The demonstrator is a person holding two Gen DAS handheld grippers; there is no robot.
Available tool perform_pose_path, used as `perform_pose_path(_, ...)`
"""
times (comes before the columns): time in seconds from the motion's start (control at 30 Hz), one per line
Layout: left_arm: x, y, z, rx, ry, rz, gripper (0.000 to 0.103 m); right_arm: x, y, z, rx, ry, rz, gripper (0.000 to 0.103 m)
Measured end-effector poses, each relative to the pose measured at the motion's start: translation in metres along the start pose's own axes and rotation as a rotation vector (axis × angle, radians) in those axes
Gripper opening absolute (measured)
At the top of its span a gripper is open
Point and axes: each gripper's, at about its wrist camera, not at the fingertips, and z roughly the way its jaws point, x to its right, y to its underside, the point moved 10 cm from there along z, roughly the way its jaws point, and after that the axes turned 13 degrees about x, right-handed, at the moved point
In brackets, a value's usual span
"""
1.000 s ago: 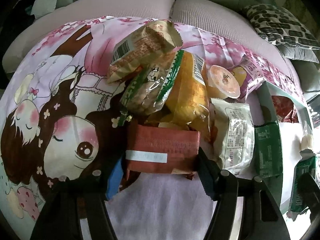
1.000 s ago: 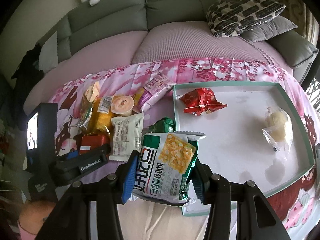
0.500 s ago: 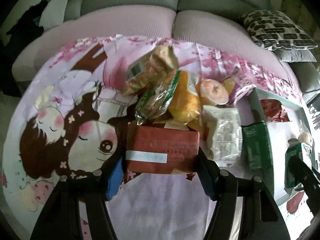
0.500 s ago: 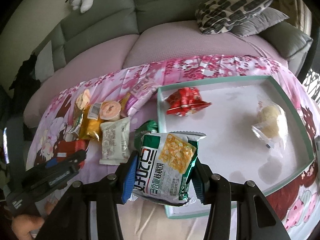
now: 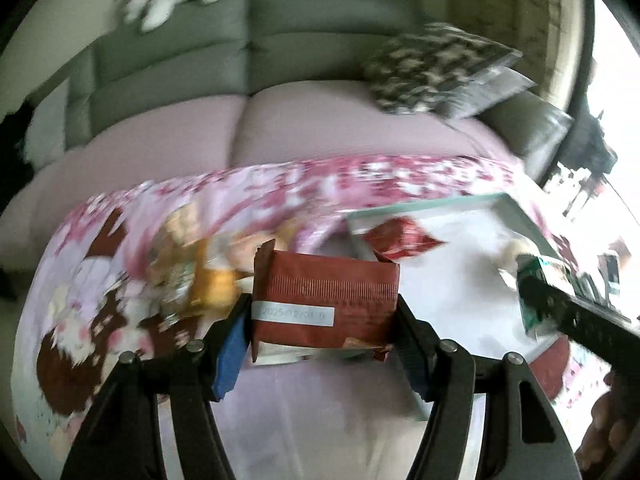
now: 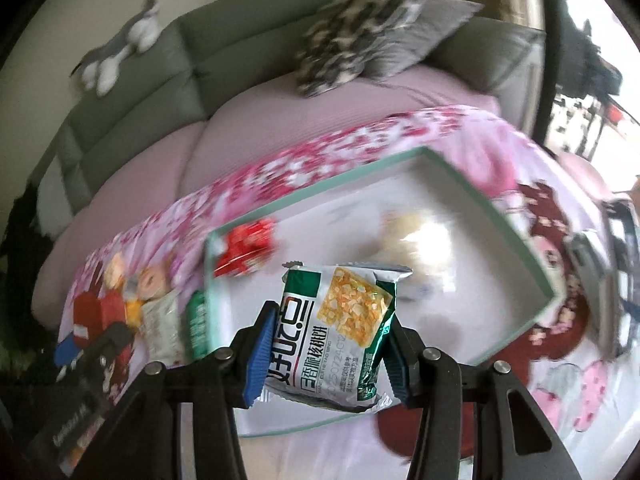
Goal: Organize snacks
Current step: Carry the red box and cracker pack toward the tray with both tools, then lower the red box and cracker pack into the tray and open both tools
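Note:
My left gripper (image 5: 324,328) is shut on a brick-red snack packet (image 5: 325,300) with a white date label, held off the cloth near the tray's left end. My right gripper (image 6: 326,350) is shut on a green and white snack bag (image 6: 340,328), hanging above the near part of the white tray (image 6: 516,236) with a teal rim. In the tray lie a red wrapper (image 6: 246,250) at the left end and a pale bun in clear film (image 6: 404,232) further right. The same tray (image 5: 516,210) and red wrapper (image 5: 400,238) show in the left wrist view, where the right gripper (image 5: 560,304) enters from the right.
A blurred pile of loose snacks (image 5: 196,264) lies on the pink cartoon cloth (image 5: 100,280) left of the tray. Behind stand a grey sofa (image 5: 240,52), patterned cushions (image 6: 360,28) and a plush toy (image 6: 120,48). A person's hand (image 5: 604,428) shows at the lower right.
Both grippers have swung to the right with their packets. The left one rose off the snack pile toward the tray; the right one now hangs over the tray's inside. Both views are tilted and blurred.

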Motion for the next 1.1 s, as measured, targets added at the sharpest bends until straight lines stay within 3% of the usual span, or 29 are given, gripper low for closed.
perform_pose_path(0.3,0.071,-0.002,0.011,0.007,0.103,0.086,0.068,0.069,-0.016,-0.005,0.044,0.088,0.159,0.052)
perform_pose_path(0.57,0.094,0.004,0.034,0.006,0.118,0.101,0.068,0.116,-0.018,0.011,0.060,0.189,0.237,0.052)
perform_pose_path(0.83,0.102,0.020,0.054,-0.032,0.104,0.136,0.068,0.132,-0.013,0.029,0.050,0.234,0.244,0.052)
perform_pose_path(1.1,0.104,0.028,0.066,-0.055,0.089,0.148,0.068,0.136,-0.004,0.047,0.024,0.221,0.275,0.052)
